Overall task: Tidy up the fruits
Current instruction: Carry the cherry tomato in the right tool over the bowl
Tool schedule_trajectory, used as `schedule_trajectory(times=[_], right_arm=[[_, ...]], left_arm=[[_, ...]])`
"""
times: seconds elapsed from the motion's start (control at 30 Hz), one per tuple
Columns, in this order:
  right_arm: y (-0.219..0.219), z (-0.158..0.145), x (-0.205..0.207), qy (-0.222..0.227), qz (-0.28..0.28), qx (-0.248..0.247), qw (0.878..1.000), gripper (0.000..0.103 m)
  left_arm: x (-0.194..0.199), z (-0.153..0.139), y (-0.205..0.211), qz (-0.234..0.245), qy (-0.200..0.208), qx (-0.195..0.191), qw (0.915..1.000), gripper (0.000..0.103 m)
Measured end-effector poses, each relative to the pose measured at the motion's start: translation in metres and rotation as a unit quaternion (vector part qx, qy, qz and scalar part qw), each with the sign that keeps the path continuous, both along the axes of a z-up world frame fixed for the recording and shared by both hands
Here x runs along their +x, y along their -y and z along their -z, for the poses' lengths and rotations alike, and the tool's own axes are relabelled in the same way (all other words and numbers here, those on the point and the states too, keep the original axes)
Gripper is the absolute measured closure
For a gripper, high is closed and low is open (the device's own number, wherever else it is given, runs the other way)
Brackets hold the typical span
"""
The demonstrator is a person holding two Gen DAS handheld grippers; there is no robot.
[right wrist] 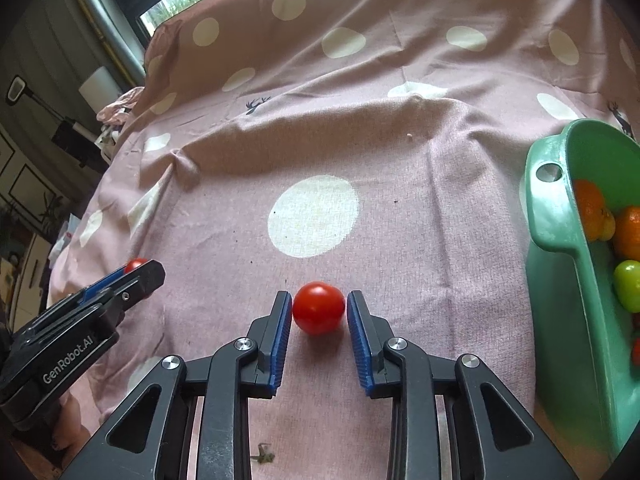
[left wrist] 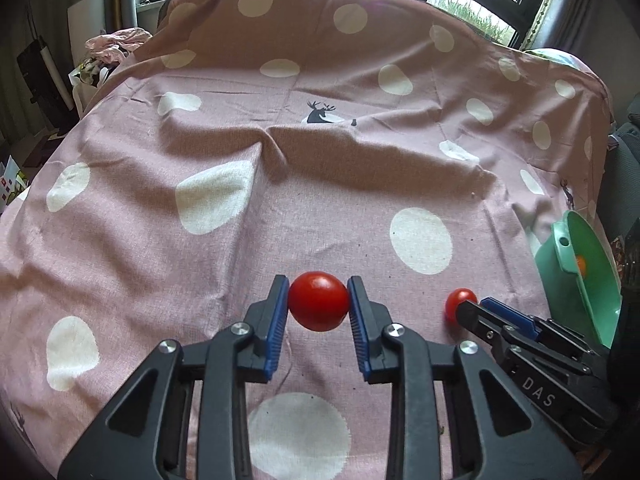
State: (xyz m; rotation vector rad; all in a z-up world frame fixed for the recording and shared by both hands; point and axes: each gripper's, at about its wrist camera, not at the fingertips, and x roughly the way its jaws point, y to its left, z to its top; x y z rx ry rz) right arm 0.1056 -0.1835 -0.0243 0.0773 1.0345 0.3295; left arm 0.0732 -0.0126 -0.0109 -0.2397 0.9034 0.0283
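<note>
Two tomatoes gripped | left gripper [left wrist: 318,302] clamped on one red tomato [left wrist: 319,301] | right gripper [right wrist: 319,309] clamped on another tomato [right wrist: 319,308] | green basin [right wrist: 568,240] at right, holding fruit

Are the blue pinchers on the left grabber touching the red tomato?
Touching. In the left wrist view, both blue pads of the left gripper press against the sides of the tomato, with no gap showing on either side.

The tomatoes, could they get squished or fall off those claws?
Maybe. Each gripper pinches a round red tomato: the left gripper holds its tomato, the right gripper holds its tomato. Squeezed harder, the soft skin might split; held looser, a smooth ball could slip out and roll across the wrinkled cloth before reaching the green basin.
</note>
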Motion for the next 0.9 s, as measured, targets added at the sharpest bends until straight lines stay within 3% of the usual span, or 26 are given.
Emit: schedule_trajectory(times=[0.23, 0.6, 0.9], right_arm=[[0.010, -0.015, -0.013, 0.015, 0.007, 0.016, 1.000, 0.072], [0.013, -0.014, -0.001, 0.012, 0.005, 0.061, 0.998, 0.072], [-0.006, 0.007, 0.007, 0.004, 0.003, 0.007, 1.000, 0.072]], left_arm=[[-0.016, -0.019, 0.012, 0.019, 0.032, -0.009, 0.9993, 0.074], [-0.018, -0.017, 0.000, 0.000, 0.024, -0.019, 0.9995, 0.074], [-0.015, -0.013, 0.003, 0.003, 0.014, -0.018, 0.9997, 0.073]])
